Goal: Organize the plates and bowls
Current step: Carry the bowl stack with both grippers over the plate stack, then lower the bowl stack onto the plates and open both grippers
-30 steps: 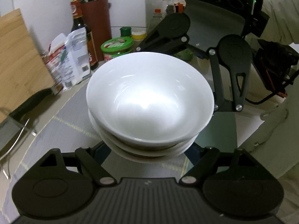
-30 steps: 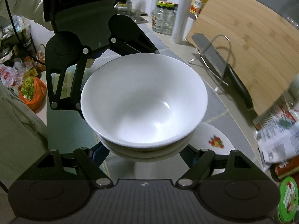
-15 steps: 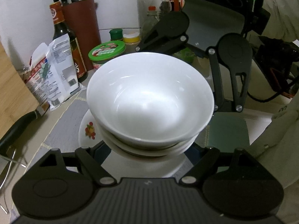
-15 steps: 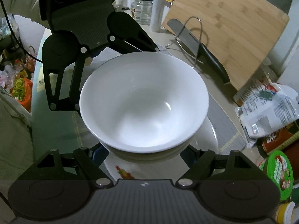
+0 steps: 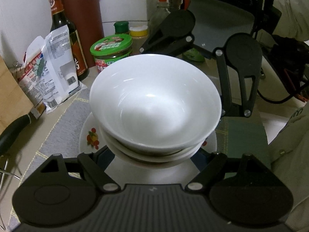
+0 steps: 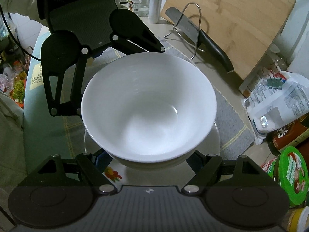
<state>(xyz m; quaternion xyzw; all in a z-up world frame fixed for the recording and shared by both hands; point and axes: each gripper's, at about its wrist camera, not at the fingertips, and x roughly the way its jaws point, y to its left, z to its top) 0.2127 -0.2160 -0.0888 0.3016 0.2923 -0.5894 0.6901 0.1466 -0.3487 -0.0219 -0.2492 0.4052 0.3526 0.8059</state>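
Observation:
A stack of white bowls [image 5: 154, 104] hangs just above a white plate [image 5: 87, 135] with a fruit print, which lies on a grey mat [image 5: 63, 123]. My left gripper [image 5: 152, 155] is shut on the base of the stack from the near side, its fingertips hidden under the lower bowl. From the opposite side my right gripper [image 6: 149, 159] is shut on the same stack [image 6: 148, 106]. In the right wrist view the plate's rim [image 6: 216, 141] shows below the bowls. Whether the stack touches the plate is hidden.
Beyond the mat stand a green-lidded jar [image 5: 112, 48], a dark sauce bottle [image 5: 59, 25], a brown knife block [image 5: 83, 19] and a white packet [image 5: 52, 67]. A wooden cutting board [image 6: 231, 19], a knife [image 6: 204, 36] on a wire stand and a glass jar [image 6: 139, 0] are close by.
Both grippers carried the bowl stack sideways and a little down. The fruit-print plate, at first only at the edge, now lies directly beneath the stack.

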